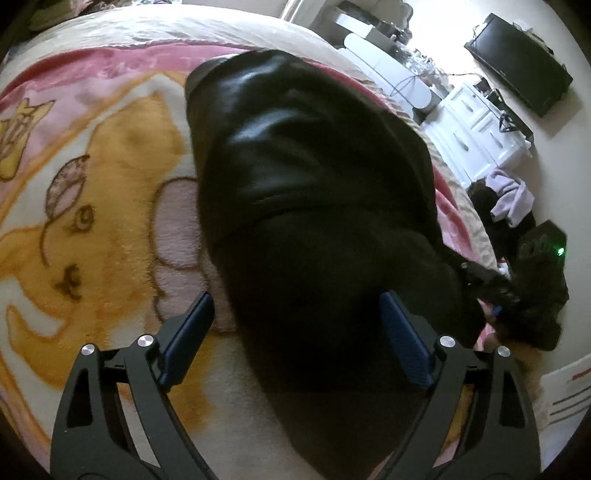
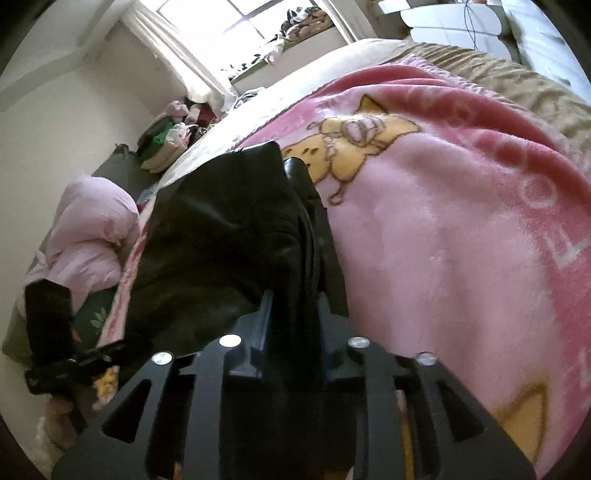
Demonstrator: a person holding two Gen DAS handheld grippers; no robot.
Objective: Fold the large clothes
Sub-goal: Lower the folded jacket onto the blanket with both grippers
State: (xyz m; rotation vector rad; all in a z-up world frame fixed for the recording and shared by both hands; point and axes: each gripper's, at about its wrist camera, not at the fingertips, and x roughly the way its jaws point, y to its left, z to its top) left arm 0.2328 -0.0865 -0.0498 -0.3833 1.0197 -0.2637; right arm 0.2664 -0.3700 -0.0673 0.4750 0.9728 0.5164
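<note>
Left gripper (image 1: 297,334): jaws wide apart, pads clear of cloth, straddling near end of black garment (image 1: 306,192); nothing held, likely positioned to take or just free of fold edge.

Right gripper (image 2: 293,317): jaws partly closed with dark fabric bunched between pads; looks pinched, probably to carry edge over.

Garment lies lengthwise on pink cartoon blanket (image 1: 92,206) spread over bed, flat surface for folding; glossy panel toward far end.

Beyond: white dresser (image 1: 476,136), wall TV (image 1: 521,62), window (image 2: 236,22).
</note>
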